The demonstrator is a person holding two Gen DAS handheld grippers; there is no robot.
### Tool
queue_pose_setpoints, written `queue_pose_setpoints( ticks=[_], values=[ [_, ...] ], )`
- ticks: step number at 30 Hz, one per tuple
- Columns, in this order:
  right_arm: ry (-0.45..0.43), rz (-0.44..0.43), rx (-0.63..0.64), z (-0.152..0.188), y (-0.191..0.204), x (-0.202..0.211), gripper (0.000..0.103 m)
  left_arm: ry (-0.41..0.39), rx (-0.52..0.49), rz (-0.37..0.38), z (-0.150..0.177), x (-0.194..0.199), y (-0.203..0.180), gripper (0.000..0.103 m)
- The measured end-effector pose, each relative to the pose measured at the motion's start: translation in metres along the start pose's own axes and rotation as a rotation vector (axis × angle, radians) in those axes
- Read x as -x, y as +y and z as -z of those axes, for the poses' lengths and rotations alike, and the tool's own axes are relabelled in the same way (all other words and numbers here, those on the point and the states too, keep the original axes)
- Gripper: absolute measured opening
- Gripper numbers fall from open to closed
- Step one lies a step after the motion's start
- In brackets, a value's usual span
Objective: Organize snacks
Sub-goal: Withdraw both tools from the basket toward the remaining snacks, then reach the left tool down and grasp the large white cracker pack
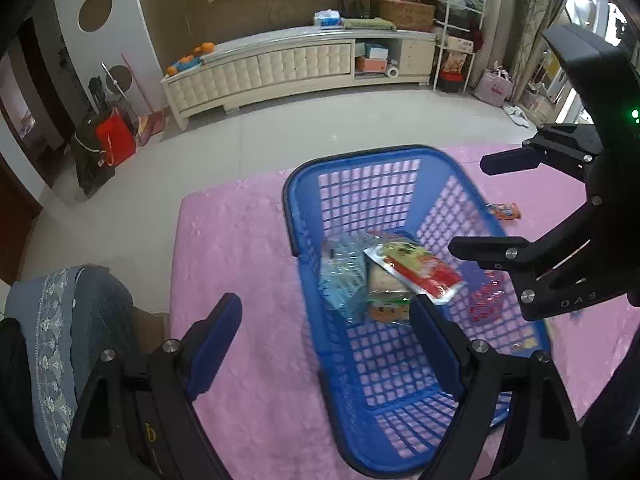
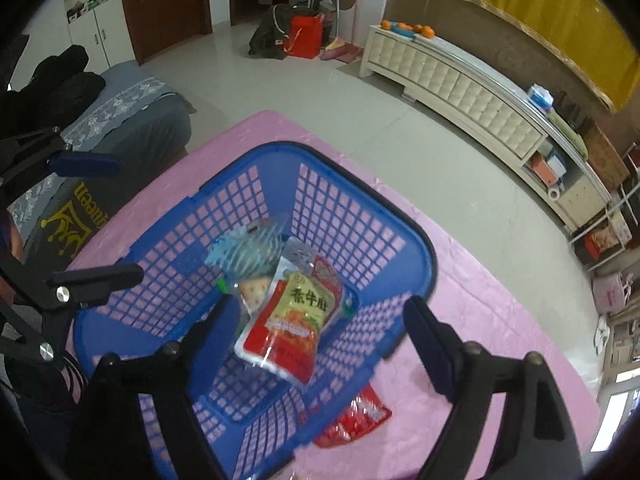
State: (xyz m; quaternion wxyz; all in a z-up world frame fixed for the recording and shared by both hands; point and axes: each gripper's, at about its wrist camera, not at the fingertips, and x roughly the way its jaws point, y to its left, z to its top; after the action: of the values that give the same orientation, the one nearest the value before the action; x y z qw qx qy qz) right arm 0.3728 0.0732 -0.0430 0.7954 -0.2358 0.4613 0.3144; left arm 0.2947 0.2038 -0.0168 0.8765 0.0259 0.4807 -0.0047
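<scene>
Snack packet [image 2: 294, 312] lies in basket [image 2: 416, 248] between the spread, empty right gripper [image 2: 320, 332] fingers.

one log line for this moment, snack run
phase: drop into blue basket | right gripper: open, over red-yellow snack pack | left gripper: open, empty | left out: red packet on pink cloth

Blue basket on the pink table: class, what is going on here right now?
A person holding a gripper in each hand is sorting snacks into the blue basket on the pink tablecloth. The right gripper hangs over the basket with its jaws open, and a red-and-yellow packet lies below them on top of other snacks. The left gripper is also open and holds nothing. A red packet lies on the cloth beside the basket, not yet put in.
</scene>
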Motion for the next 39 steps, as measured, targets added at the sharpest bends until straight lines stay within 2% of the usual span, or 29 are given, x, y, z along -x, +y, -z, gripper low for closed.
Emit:
queue_pose_setpoints(
  ticks=[11,19,29,36,39],
  values=[
    [-0.055,0.011,-0.055,0.038,-0.004,0.066,0.087,-0.061,-0.051,0.015,0.007,0.052,-0.048,0.084],
    [-0.103,0.012,-0.133,0.087,-0.017,0.111,0.087,-0.092,-0.13,0.028,0.017,0.083,-0.104,0.084],
    [-0.144,0.052,-0.223,0.155,-0.043,0.148,0.087,-0.113,-0.219,0.079,0.025,0.091,-0.16,0.084],
    [-0.183,0.139,-0.321,0.209,-0.064,0.164,0.087,-0.146,-0.308,0.117,0.042,0.09,-0.208,0.084],
    [-0.227,0.153,-0.352,0.23,-0.067,0.171,0.087,-0.149,-0.332,0.135,0.049,0.084,-0.223,0.084]
  ],
)
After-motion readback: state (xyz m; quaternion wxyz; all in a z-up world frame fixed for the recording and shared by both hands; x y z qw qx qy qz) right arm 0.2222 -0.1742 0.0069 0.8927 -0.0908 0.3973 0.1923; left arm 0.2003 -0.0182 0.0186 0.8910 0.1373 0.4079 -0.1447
